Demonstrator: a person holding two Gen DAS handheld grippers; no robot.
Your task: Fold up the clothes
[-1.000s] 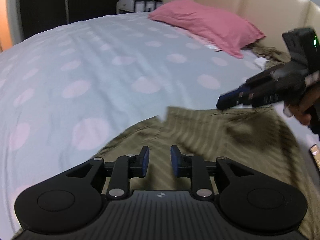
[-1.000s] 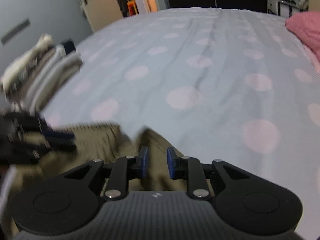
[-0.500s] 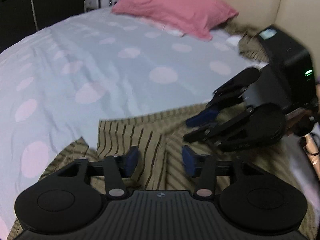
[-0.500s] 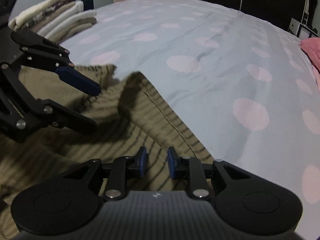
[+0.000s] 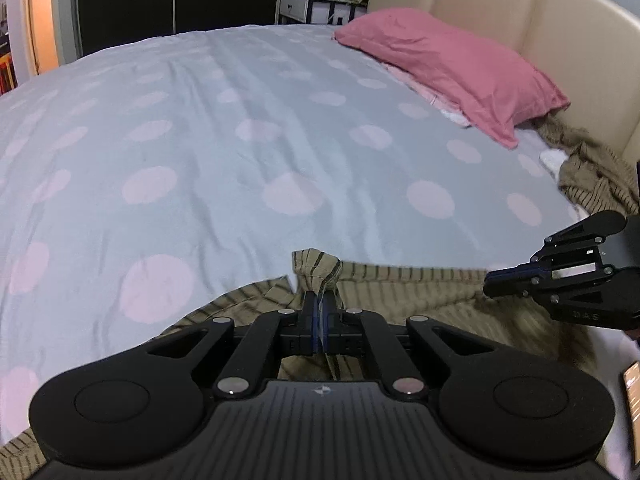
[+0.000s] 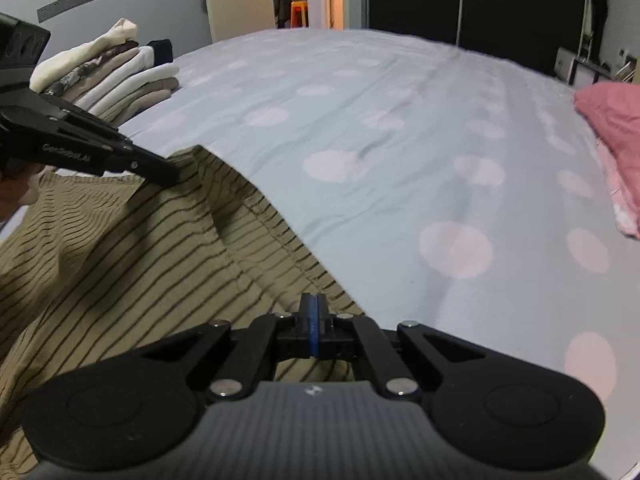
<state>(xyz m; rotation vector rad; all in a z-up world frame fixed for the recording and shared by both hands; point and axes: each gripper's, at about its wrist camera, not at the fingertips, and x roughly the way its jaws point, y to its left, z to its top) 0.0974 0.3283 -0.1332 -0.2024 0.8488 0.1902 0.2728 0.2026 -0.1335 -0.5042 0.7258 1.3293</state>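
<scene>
An olive shirt with thin dark stripes (image 6: 120,264) lies spread at the near edge of the bed (image 5: 240,152). My left gripper (image 5: 319,312) is shut on a small bunch of its far hem, which stands up in a peak just past the pads. In the right wrist view the left gripper (image 6: 168,176) shows at the far left, its tip at that same hem. My right gripper (image 6: 313,308) is closing, its blue pads nearly together with the hem's right-hand stretch pinched between them. The right gripper (image 5: 494,280) also shows at the right of the left wrist view.
A pink pillow (image 5: 448,68) lies against the beige headboard (image 5: 520,12). Another striped olive cloth (image 5: 592,176) is crumpled beside the pillow. A stack of folded clothes (image 6: 108,76) sits at the bed's far left corner. A phone (image 5: 632,396) lies at the right edge.
Both grippers went from open to closed on the shirt's far hem. The left one now has a bunch of fabric pinched up, and the two grippers stand farther apart along the hem.
</scene>
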